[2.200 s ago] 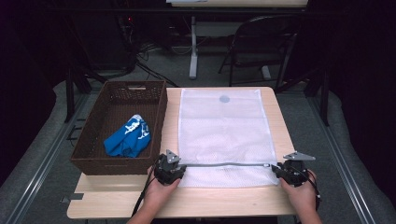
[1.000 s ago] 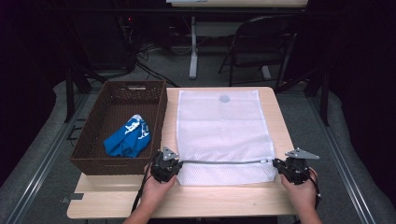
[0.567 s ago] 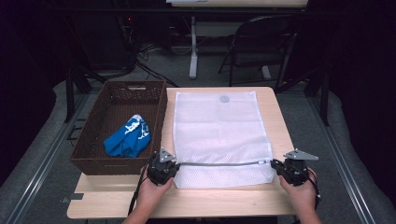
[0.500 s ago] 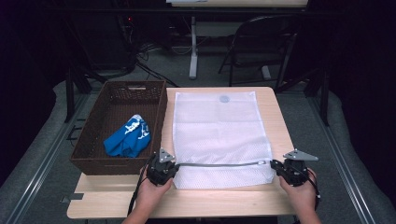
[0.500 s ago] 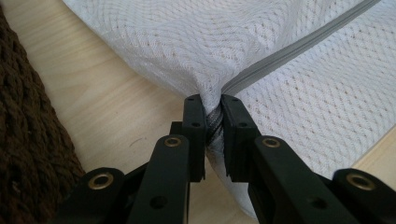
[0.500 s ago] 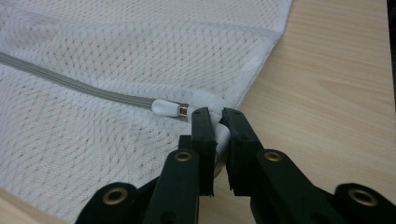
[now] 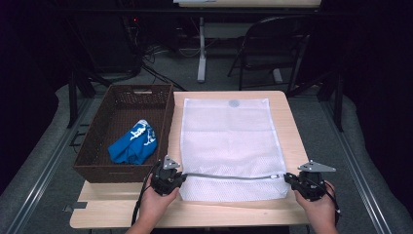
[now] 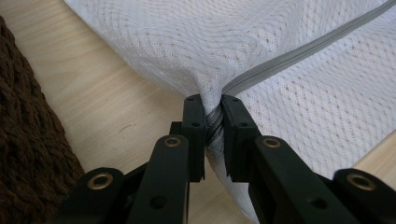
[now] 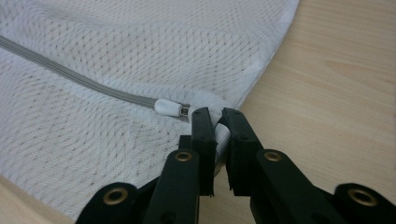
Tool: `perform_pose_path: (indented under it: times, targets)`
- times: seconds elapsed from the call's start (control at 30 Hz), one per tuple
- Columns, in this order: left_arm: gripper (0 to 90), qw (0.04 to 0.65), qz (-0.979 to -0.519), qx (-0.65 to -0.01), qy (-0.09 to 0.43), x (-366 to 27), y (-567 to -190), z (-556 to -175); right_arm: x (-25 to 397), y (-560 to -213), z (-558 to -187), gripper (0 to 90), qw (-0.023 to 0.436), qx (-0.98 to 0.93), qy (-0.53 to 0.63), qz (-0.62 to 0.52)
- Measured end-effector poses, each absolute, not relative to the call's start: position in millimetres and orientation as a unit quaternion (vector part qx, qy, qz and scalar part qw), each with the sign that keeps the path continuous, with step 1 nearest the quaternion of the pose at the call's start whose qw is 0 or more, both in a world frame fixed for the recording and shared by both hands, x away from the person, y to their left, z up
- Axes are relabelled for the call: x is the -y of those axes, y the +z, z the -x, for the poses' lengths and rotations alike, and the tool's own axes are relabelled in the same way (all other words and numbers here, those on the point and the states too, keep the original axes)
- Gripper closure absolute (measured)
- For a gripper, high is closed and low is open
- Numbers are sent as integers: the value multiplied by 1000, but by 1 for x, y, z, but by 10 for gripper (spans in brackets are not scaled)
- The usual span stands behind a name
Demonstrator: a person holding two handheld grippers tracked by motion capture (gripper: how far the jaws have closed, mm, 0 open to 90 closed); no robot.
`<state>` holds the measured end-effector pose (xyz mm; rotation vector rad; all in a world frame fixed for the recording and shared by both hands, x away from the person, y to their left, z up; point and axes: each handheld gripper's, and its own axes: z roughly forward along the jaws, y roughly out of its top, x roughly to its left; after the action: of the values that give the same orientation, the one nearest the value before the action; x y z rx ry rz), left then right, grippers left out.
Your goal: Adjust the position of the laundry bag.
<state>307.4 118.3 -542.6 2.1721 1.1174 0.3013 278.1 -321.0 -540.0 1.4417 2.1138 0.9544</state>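
You've got the white mesh laundry bag [image 7: 229,141] lying flat on the table [image 7: 292,126], just beside the brown wicker basket [image 7: 97,146] with the blue garment [image 7: 131,145] in it, and you're pinned on both ends of the grey zipper [image 7: 229,176] that runs across its near end. Your left claw [image 8: 213,122] is pressed together on a bunched fold of mesh right at the zipper's end, and your right claw [image 9: 215,126] is pinching the white corner tab just past the zipper slider [image 9: 168,107]. The line between them looks taut, which I read as bracing the bag to work that zipper. Here's the risk: the right claw holds fabric beside the slider, not the pull itself, so dragging from there would likely just slide the whole bag along the table. Pull harder and the thin mesh in the left claw could slip out or snag, since the grip is on a twisted wad. And mind the left side: that claw sits close to the basket wall, so a sideways tug could knock it.
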Motion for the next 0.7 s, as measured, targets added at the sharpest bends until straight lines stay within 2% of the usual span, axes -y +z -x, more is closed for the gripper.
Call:
perform_pose_path:
  times: [0.7]
  targets:
    - [801, 319, -846, -413, 107, -119, -562, -286, 324, -545, -253, 837, 192, -765, 334, -516]
